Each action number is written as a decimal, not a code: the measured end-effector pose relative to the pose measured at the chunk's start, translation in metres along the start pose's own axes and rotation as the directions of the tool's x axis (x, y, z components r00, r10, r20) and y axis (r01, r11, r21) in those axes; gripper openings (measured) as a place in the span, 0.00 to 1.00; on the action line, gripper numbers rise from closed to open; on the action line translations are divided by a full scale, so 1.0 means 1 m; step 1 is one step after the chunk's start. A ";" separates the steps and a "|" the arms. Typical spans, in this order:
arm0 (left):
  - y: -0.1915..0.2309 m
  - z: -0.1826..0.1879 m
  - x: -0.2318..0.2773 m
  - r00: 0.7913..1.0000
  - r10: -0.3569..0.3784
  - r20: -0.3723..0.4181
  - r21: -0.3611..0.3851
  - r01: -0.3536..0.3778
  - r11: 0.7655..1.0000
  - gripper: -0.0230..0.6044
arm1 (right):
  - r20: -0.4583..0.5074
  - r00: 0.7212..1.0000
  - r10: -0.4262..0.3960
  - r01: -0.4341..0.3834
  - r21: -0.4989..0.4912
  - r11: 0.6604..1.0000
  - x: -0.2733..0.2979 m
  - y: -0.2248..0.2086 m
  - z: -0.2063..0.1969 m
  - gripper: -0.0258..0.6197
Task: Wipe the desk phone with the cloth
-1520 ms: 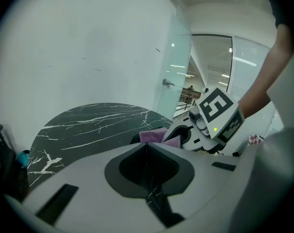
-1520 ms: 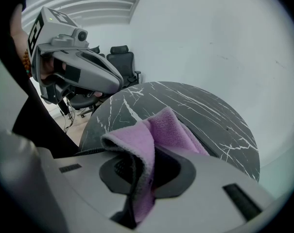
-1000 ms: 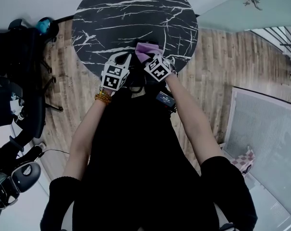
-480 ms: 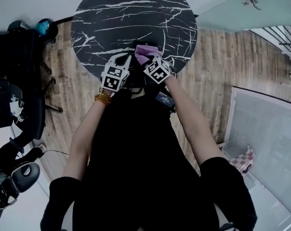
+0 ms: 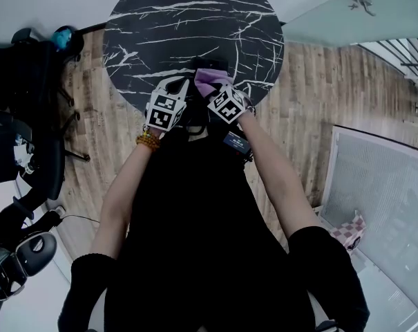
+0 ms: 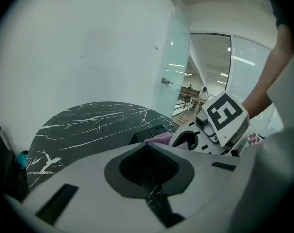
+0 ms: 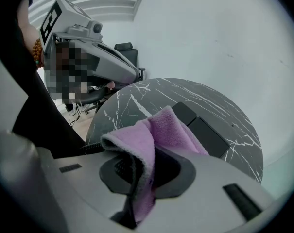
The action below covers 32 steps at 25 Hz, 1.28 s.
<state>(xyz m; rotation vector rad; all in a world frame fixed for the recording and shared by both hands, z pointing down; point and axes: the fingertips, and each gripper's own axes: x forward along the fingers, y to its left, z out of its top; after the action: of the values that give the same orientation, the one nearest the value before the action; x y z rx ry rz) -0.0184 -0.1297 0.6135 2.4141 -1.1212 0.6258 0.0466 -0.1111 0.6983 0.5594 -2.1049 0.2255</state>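
A black desk phone (image 5: 210,65) sits near the front edge of the round black marble table (image 5: 160,19). My right gripper (image 5: 214,92) is shut on a pink cloth (image 5: 210,80), which lies over the near part of the phone. In the right gripper view the cloth (image 7: 161,130) drapes over the jaws and hides the tips; the phone (image 7: 207,132) lies just beyond. My left gripper (image 5: 182,88) hovers beside the phone's left, shut with nothing between its jaws (image 6: 146,145). From the left gripper view the phone (image 6: 149,131), the cloth (image 6: 162,139) and the right gripper (image 6: 185,139) are close by.
Black office chairs (image 5: 29,102) stand on the wood floor left of the table. A glass wall (image 5: 333,12) runs at the right. A coiled black cord (image 7: 95,148) shows at the table's near edge. The table's far half (image 6: 88,125) is bare marble.
The right gripper with the cloth has slid slightly back toward the person over the phone. The left gripper has stayed put.
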 end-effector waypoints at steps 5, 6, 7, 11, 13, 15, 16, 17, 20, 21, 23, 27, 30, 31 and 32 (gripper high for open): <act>-0.001 -0.003 0.000 1.000 0.000 -0.005 0.002 0.000 1.000 0.06 | -0.006 1.000 0.001 -0.002 -0.023 1.000 0.002 0.004 -0.004 0.13; -0.001 -0.004 0.000 1.000 0.000 -0.006 0.003 0.000 1.000 0.06 | -0.011 1.000 0.004 -0.005 -0.022 1.000 0.001 0.005 -0.005 0.13; 0.000 -0.005 0.000 1.000 0.001 -0.007 0.003 -0.001 1.000 0.06 | -0.016 1.000 0.008 -0.008 -0.020 1.000 0.001 0.006 -0.006 0.13; -0.001 -0.006 -0.001 1.000 0.002 -0.012 0.003 -0.002 1.000 0.06 | -0.021 1.000 0.014 -0.015 -0.022 1.000 0.001 0.010 -0.009 0.13; -0.002 -0.007 -0.001 1.000 0.000 -0.012 0.005 0.000 1.000 0.06 | -0.025 1.000 0.018 -0.019 -0.024 1.000 0.002 0.013 -0.011 0.13; -0.003 -0.007 0.000 1.000 -0.002 -0.014 0.006 0.002 1.000 0.06 | -0.032 0.999 0.027 -0.028 -0.019 0.999 0.002 0.016 -0.013 0.13; -0.003 -0.007 0.000 1.000 -0.002 -0.015 0.005 0.003 1.000 0.06 | -0.035 0.999 0.034 -0.034 -0.016 0.999 0.002 0.017 -0.014 0.13; -0.003 -0.008 0.000 1.000 -0.003 -0.015 0.005 0.003 1.000 0.06 | -0.038 0.998 0.040 -0.040 -0.014 0.999 0.002 0.019 -0.016 0.13; -0.004 -0.008 -0.001 1.000 -0.003 -0.017 0.006 0.003 1.000 0.06 | -0.038 0.998 0.053 -0.054 -0.014 0.998 0.003 0.024 -0.018 0.13; -0.004 -0.008 -0.001 1.000 -0.003 -0.016 0.006 0.003 1.000 0.06 | -0.037 0.998 0.056 -0.056 -0.014 0.998 0.003 0.026 -0.019 0.13; -0.004 -0.008 -0.002 1.000 -0.003 -0.014 0.006 0.003 1.000 0.06 | -0.043 0.997 0.061 -0.061 -0.015 0.998 0.002 0.028 -0.021 0.13; -0.004 -0.009 -0.002 1.000 -0.004 -0.017 0.005 0.004 1.000 0.06 | -0.054 0.996 0.075 -0.076 -0.015 0.997 0.002 0.032 -0.024 0.13; -0.004 -0.010 -0.001 1.000 -0.005 -0.019 0.005 0.005 1.000 0.06 | -0.055 0.995 0.086 -0.087 -0.019 0.996 0.004 0.034 -0.024 0.13; -0.004 -0.010 -0.001 1.000 -0.005 -0.019 0.005 0.006 1.000 0.06 | -0.059 0.994 0.089 -0.090 -0.021 0.996 0.004 0.035 -0.025 0.13; -0.004 -0.010 -0.001 1.000 -0.006 -0.019 0.006 0.006 1.000 0.06 | -0.064 0.994 0.093 -0.094 -0.021 0.995 0.004 0.036 -0.025 0.13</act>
<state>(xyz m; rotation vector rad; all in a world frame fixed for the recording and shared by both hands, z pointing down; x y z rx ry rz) -0.0184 -0.1216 0.6204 2.4099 -1.1059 0.6500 0.0466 -0.0710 0.7174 0.4344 -2.0721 0.2669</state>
